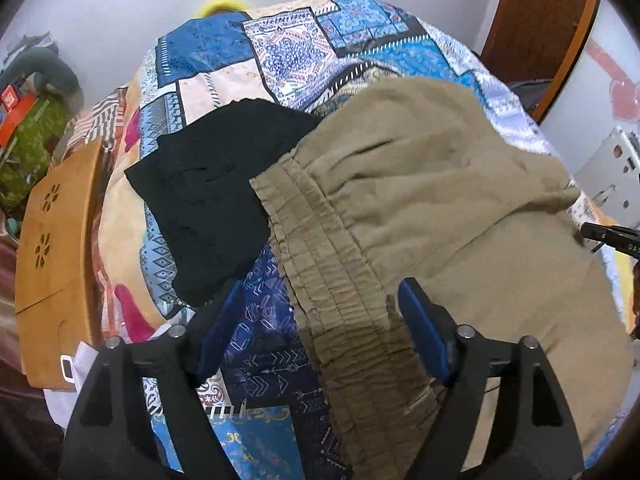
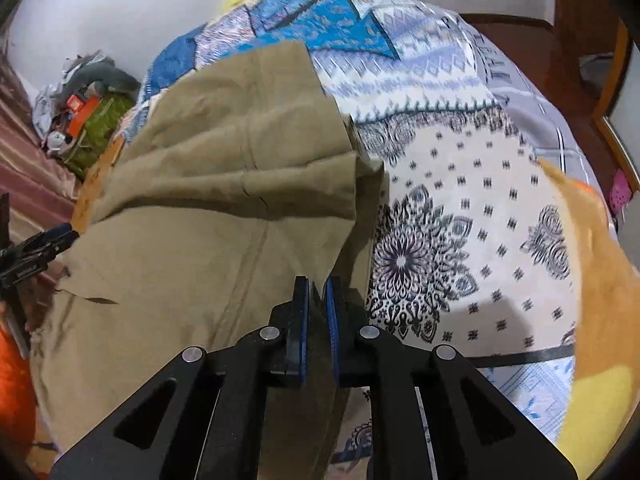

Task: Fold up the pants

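Khaki pants (image 1: 432, 216) lie on a patterned bedspread (image 1: 280, 52), with the elastic waistband (image 1: 332, 288) toward my left gripper. My left gripper (image 1: 316, 316) is open, its blue pads either side of the waistband edge, just above it. In the right wrist view the pants (image 2: 208, 208) lie partly folded over themselves. My right gripper (image 2: 317, 308) is shut on a fold of the khaki fabric at the pants' right edge. The left gripper's tip shows in the right wrist view (image 2: 48, 242), and the right gripper's tip shows in the left wrist view (image 1: 612, 236).
A black garment (image 1: 212, 200) lies on the bed left of the waistband. A wooden lap table (image 1: 56, 256) stands at the bed's left edge. Clutter (image 2: 84, 116) sits on the floor at far left. An orange-yellow cloth (image 2: 600, 280) lies at the right.
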A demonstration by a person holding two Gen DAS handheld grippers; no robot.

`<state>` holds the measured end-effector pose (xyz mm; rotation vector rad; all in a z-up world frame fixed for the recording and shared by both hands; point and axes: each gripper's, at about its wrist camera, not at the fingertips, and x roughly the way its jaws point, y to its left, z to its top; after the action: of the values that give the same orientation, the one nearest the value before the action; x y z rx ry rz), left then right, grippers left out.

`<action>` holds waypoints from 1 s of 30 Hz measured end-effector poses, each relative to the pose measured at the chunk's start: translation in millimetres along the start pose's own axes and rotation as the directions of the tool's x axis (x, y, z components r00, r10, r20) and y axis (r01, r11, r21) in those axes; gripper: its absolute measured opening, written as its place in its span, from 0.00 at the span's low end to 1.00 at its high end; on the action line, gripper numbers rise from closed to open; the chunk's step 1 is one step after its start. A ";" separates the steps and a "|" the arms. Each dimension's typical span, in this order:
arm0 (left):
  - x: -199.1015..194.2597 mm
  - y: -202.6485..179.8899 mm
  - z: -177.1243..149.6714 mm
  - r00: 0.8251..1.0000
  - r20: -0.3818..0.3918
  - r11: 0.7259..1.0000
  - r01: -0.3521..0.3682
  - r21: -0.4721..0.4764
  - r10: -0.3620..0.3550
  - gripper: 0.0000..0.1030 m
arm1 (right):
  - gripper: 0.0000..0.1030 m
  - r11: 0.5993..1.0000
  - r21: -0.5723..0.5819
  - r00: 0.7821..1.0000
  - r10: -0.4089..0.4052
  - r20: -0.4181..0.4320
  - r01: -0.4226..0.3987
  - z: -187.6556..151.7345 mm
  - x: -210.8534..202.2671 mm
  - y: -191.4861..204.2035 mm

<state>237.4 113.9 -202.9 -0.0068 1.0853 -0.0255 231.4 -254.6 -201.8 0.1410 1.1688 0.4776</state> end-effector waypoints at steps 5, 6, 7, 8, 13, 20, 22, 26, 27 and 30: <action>-1.9 11.2 18.1 1.000 0.022 1.000 -0.012 -0.028 0.013 0.83 | 0.13 1.000 -0.007 0.998 -0.005 0.070 0.005 22.9 -14.2 -2.0; 1.1 13.5 22.0 1.000 0.019 0.999 -0.017 -0.038 0.018 0.83 | 0.19 1.000 -0.007 0.996 -0.009 0.088 0.009 27.4 -16.5 -3.5; 5.7 16.0 25.7 1.000 0.009 0.998 -0.020 -0.053 0.020 0.84 | 0.31 1.000 -0.007 0.994 -0.018 0.106 0.019 31.8 -17.3 -3.4; 10.0 17.7 27.6 1.000 -0.001 0.998 -0.019 -0.065 0.019 0.84 | 0.37 0.999 -0.011 0.991 -0.032 0.128 0.034 36.9 -17.6 -3.2; 42.2 19.6 32.6 0.996 -0.084 0.993 0.031 -0.110 -0.041 0.86 | 0.54 1.000 -0.009 0.987 -0.026 0.158 0.027 59.9 -3.8 -6.9; 69.6 6.5 28.9 0.993 -0.115 0.998 0.003 -0.059 -0.010 0.90 | 0.54 0.999 -0.003 0.997 0.033 0.066 -0.033 69.0 44.3 -7.4; 71.0 8.6 29.5 0.994 -0.109 0.997 0.011 -0.073 -0.019 0.90 | 0.47 0.999 -0.010 0.997 0.051 0.064 -0.051 67.1 48.2 -7.0; 66.6 8.2 30.1 0.997 -0.056 0.997 -0.052 -0.051 0.049 0.82 | 0.17 0.996 -0.081 0.998 -0.022 0.063 0.027 66.5 52.7 0.1; 64.3 6.6 30.1 0.997 -0.042 0.997 -0.065 -0.034 0.064 0.78 | 0.11 0.995 -0.097 0.997 -0.032 0.064 0.038 66.4 53.3 0.0; 62.2 0.4 30.4 0.998 -0.034 0.998 -0.060 0.005 0.060 0.63 | 0.10 0.990 -0.137 0.995 -0.034 0.093 0.047 66.0 46.8 1.6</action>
<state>293.3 112.6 -243.8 0.0298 1.1194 0.0268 305.1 -224.0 -214.9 0.0184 1.0449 0.5101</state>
